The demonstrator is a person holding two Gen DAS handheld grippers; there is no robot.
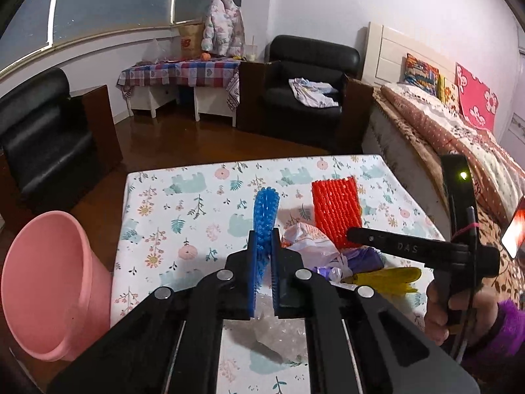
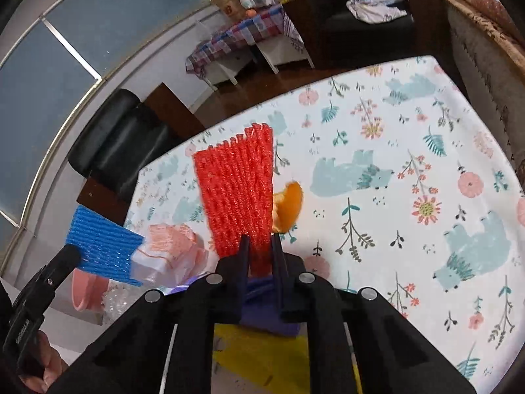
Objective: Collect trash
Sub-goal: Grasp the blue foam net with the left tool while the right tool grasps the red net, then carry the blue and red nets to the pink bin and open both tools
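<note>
Blue foam net (image 1: 266, 216) pinched in left tongs (image 1: 263, 256), red net (image 2: 238, 193) in right tongs (image 2: 261, 256).

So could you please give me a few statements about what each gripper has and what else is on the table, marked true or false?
1. The left gripper is shut on the blue foam net. True.
2. The right gripper is shut on the orange peel. False: it is shut on the red foam net; the peel lies beside that net.
3. The pink bucket stands in the middle of the table. False: it is off the table's left edge in the left wrist view.
4. A yellow item lies on the table near the grippers. True.
5. The tablecloth is plain white. False: it has bears and flowers printed on it.
</note>
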